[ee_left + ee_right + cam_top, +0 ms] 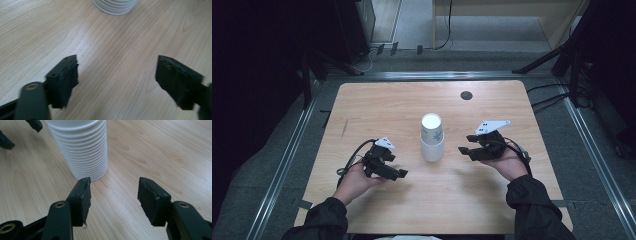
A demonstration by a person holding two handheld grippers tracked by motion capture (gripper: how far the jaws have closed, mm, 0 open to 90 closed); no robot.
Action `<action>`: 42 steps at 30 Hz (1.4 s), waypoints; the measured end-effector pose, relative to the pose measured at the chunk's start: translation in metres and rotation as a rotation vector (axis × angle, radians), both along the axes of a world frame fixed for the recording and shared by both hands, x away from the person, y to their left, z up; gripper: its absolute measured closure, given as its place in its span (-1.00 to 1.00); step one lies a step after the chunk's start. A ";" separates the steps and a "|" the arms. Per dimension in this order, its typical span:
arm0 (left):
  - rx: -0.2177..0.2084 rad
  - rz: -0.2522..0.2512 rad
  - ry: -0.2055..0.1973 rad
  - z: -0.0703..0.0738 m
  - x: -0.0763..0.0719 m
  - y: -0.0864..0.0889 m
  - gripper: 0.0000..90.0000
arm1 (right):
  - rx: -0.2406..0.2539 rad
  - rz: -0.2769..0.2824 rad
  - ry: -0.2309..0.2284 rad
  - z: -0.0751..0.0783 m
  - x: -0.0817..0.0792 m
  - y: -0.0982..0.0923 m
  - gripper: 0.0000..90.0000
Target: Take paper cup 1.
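Note:
A stack of white ribbed paper cups stands upright in the middle of the wooden table. My left gripper is to the stack's left and nearer the person, low over the wood, open with nothing between its jaws. In the left gripper view the cups' base is well ahead of the open gripper. My right gripper is to the stack's right and points toward it, also open and empty. In the right gripper view the cups stand just beyond and left of the gripper. The left gripper shows at the top left there.
A small dark round hole sits in the tabletop at the back right. Metal rails run along the floor on both sides of the table. Dark stand legs and cables lie beyond the far edge.

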State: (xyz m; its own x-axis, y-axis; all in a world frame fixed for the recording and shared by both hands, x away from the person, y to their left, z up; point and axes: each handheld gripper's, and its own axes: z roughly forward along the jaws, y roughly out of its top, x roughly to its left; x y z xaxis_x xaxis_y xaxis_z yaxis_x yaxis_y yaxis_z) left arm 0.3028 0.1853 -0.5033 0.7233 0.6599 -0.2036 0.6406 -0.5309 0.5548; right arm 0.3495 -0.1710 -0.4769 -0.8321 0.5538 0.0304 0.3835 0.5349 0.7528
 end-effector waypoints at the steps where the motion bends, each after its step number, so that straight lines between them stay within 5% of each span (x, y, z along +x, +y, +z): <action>1: -0.005 -0.006 0.004 0.000 0.000 0.000 -0.52 | 0.000 0.000 0.000 0.000 0.000 0.000 -0.01; 4: -0.017 -0.012 0.005 0.001 -0.002 0.000 -0.50 | -0.030 -0.009 0.006 -0.002 -0.002 0.002 0.13; 7: -0.019 -0.011 0.002 0.002 -0.002 0.001 -0.50 | -0.001 -0.006 0.032 -0.002 -0.001 0.001 0.15; 11: -0.018 -0.010 0.002 0.001 -0.001 0.002 -0.50 | 0.050 0.006 0.053 -0.001 -0.001 -0.001 0.13; 18: -0.019 -0.003 0.004 0.001 -0.001 0.002 -0.50 | 0.044 0.026 0.051 0.013 0.000 -0.002 0.08; 20: -0.008 -0.002 0.007 0.001 -0.001 0.003 -0.49 | 0.063 0.020 0.084 0.014 0.000 0.000 0.05; 26: -0.008 -0.003 0.009 0.001 -0.001 0.004 -0.49 | 0.064 0.018 0.089 0.017 0.001 0.001 -0.05; 29: -0.006 -0.004 0.009 0.001 0.000 0.005 -0.49 | 0.087 0.019 0.136 0.022 0.003 -0.002 -0.07; 35: -0.005 0.011 0.013 0.002 0.002 0.008 -0.49 | 0.085 0.035 0.082 0.034 0.003 -0.003 -0.04; 42: -0.004 0.014 0.007 0.002 0.000 0.010 -0.49 | 0.098 0.034 0.117 0.056 0.006 -0.006 0.03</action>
State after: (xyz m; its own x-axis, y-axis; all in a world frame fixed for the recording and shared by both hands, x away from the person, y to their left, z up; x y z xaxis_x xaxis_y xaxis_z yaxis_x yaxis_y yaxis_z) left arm 0.3024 0.1953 -0.5012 0.7121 0.6695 -0.2114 0.6523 -0.5196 0.5518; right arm 0.3558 -0.1766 -0.4210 -0.8377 0.5153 0.1808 0.4549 0.4753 0.7531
